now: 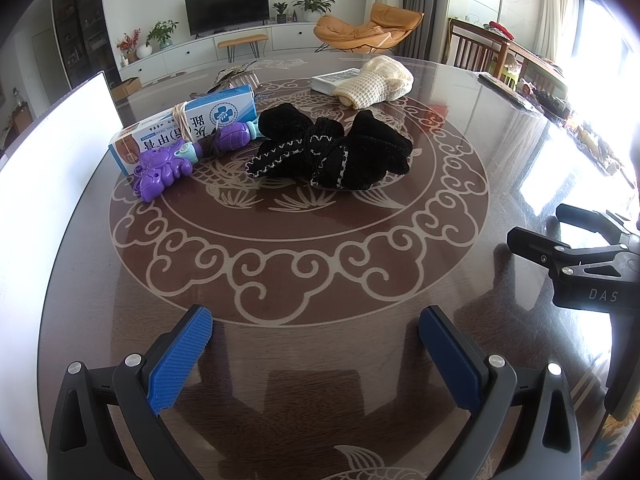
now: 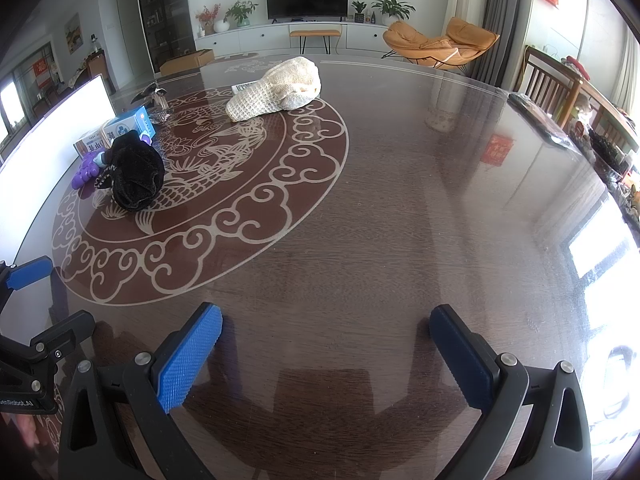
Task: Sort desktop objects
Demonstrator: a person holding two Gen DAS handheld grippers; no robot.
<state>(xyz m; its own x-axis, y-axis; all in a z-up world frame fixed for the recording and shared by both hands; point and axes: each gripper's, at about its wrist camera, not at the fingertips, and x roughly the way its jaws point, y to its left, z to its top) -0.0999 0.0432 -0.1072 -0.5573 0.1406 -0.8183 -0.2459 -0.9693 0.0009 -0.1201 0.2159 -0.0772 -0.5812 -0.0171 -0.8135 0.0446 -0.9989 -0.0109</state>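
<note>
Left claw (image 1: 316,354) and right claw (image 2: 326,356) both hover spread wide over the bench (image 2: 400,220), grasping nothing; black socks (image 1: 334,150) lie mid-bench, touching a purple toy (image 1: 176,162) beside a blue medicine box (image 1: 192,120); cream knit cloth (image 1: 378,82) farther back.

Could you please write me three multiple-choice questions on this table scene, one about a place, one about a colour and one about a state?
1. What lies right beside the purple toy?
A. the blue and white box
B. the cream knitted cloth
C. the orange chair

2. What colour is the bundled cloth with white stitching?
A. red
B. black
C. green

3. How do the left tongs stand?
A. shut on the toy
B. shut, holding nothing
C. open, holding nothing

Answers: 1 A, the blue and white box sits directly behind the toy. 2 B, the black cloth is plainly dark. 3 C, the left tongs show bare table between spread pads.
</note>
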